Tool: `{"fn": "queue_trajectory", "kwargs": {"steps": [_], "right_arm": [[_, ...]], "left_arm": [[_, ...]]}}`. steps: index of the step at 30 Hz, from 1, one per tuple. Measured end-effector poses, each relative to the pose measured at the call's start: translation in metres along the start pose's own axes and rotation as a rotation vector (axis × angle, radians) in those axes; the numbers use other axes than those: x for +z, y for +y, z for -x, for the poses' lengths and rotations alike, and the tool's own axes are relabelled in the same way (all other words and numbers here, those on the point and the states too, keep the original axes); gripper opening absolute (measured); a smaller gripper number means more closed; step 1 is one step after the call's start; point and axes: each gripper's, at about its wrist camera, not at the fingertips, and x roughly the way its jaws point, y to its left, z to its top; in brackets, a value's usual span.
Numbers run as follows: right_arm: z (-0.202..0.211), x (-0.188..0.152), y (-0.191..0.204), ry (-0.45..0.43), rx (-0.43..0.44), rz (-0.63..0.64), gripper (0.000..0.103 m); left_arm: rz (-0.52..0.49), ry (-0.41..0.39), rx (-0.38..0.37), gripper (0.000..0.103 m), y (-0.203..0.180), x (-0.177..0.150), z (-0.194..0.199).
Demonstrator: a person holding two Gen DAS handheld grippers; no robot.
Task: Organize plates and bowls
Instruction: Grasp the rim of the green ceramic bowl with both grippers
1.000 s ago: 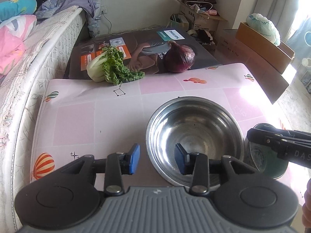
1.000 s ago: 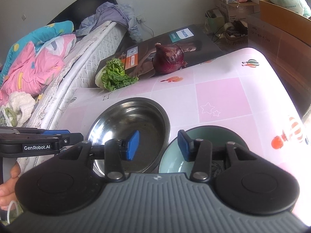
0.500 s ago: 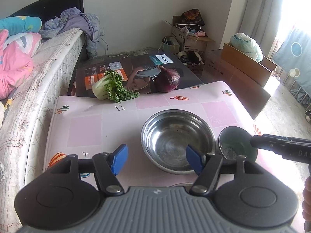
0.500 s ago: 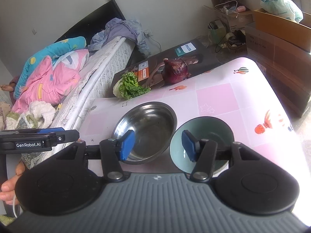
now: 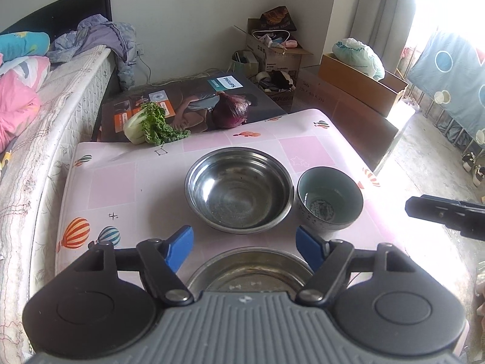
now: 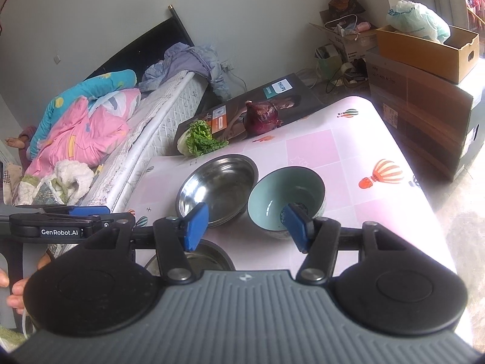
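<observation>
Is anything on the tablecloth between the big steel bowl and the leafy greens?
No. Between steel bowl and greens only bare tablecloth shows, left wrist view.

- The left gripper (image 5: 245, 242) hangs above the table (image 5: 115, 182), its blue pads (image 5: 179, 244) well apart and the jaws opening, nothing between them.
- Directly under the jaws, close to the tool body, lies a steel plate (image 5: 251, 268), partly hidden.
- Just ahead of the pads sits a steel bowl (image 5: 239, 189), upright and empty.
- Ahead and to the right, touching or just beside that bowl, stands a green ceramic bowl (image 5: 329, 202).
- Far right, level with the pads, the right gripper (image 5: 445, 214) pokes in from the edge; its jaws cannot be read.
- Far ahead at the table's edge lie a leafy cabbage (image 5: 151, 126) and a red cabbage (image 5: 232, 113), well apart.
</observation>
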Motion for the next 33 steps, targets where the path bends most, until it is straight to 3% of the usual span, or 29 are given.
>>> {"fn": "queue_trajectory", "kwargs": {"steps": [9, 14, 17, 19, 24, 33], "right_arm": [[0.006, -0.015, -0.043, 0.027, -0.010, -0.069, 0.056], [-0.003, -0.014, -0.067, 0.038, -0.006, -0.106, 0.055], [-0.018, -0.009, -0.081, 0.055, 0.004, -0.138, 0.052], [-0.029, -0.006, -0.088, 0.066, 0.010, -0.148, 0.047], [-0.066, 0.006, -0.102, 0.097, 0.023, -0.183, 0.037], [-0.130, 0.017, -0.118, 0.152, 0.027, -0.216, 0.032]], "left_arm": [[-0.009, 0.063, -0.061, 0.068, -0.040, 0.002, -0.032], [0.005, 0.106, -0.094, 0.050, -0.057, 0.012, -0.062], [0.022, 0.137, -0.115, 0.033, -0.062, 0.018, -0.082], [0.036, 0.158, -0.123, 0.027, -0.065, 0.023, -0.095], [0.036, 0.193, -0.116, 0.025, -0.072, 0.032, -0.124], [0.063, 0.251, -0.109, 0.024, -0.069, 0.042, -0.162]]}}
